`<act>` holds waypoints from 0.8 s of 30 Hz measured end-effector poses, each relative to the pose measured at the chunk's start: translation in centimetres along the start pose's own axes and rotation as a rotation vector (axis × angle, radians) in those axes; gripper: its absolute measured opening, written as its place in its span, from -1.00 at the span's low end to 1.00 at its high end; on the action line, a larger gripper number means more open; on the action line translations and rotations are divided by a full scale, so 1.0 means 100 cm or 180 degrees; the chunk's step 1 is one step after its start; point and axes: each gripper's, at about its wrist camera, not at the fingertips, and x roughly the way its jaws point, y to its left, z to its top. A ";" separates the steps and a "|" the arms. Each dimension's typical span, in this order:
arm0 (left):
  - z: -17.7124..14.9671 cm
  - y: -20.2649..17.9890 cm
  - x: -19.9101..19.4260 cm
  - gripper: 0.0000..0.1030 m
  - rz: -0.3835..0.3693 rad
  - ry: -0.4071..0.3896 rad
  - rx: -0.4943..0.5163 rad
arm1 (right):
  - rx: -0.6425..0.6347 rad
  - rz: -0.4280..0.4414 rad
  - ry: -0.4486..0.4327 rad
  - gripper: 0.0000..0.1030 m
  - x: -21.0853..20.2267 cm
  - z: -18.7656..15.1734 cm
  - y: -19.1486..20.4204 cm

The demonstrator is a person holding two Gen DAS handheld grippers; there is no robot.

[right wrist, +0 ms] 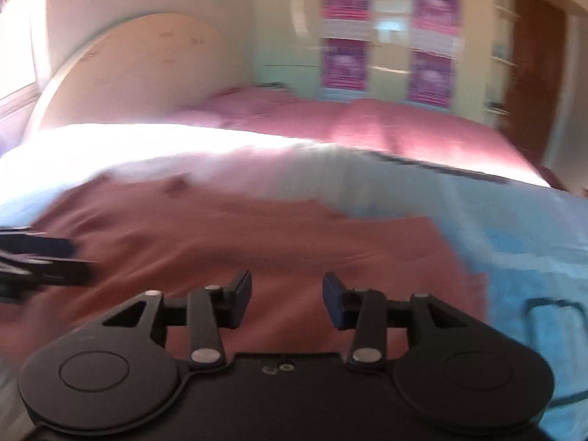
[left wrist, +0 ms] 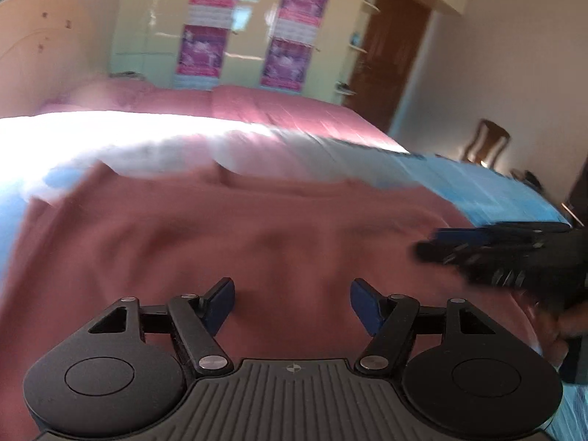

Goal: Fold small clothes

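A dusty-pink garment (left wrist: pixel 235 235) lies spread on the blue sheet of the bed; it also shows in the right wrist view (right wrist: pixel 257 235). My left gripper (left wrist: pixel 292 303) is open and empty, just above the garment's near part. My right gripper (right wrist: pixel 287 301) is open and empty, above the garment's near right part. The right gripper (left wrist: pixel 514 257) shows blurred at the right of the left wrist view. The left gripper (right wrist: pixel 40 261) shows blurred at the left of the right wrist view. Both views are motion-blurred.
The blue sheet (right wrist: pixel 533 242) covers the near part of the bed, a pink bedspread (left wrist: pixel 286 110) the far part. A headboard (right wrist: pixel 139 70), a wardrobe with purple posters (left wrist: pixel 253 25), a brown door (left wrist: pixel 389 55) and a wooden chair (left wrist: pixel 485 143) stand beyond.
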 end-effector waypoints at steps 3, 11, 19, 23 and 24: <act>-0.011 -0.021 0.011 0.35 0.0267 0.0023 0.0376 | -0.0246 -0.0121 0.0161 -0.23 0.010 -0.023 0.024; -0.031 -0.030 -0.022 0.35 0.0180 -0.0017 0.0234 | -0.0162 0.0015 0.0108 -0.23 -0.025 -0.036 0.049; -0.058 0.026 -0.073 0.35 0.0725 -0.0046 0.0059 | -0.0107 -0.0587 0.0199 -0.20 -0.067 -0.068 0.006; -0.082 0.074 -0.104 0.35 0.0948 -0.0076 -0.0240 | 0.0313 -0.0981 0.0327 -0.15 -0.099 -0.098 -0.055; -0.083 0.078 -0.110 0.35 0.0929 -0.0118 -0.0352 | 0.0366 -0.1045 0.0354 -0.19 -0.104 -0.100 -0.060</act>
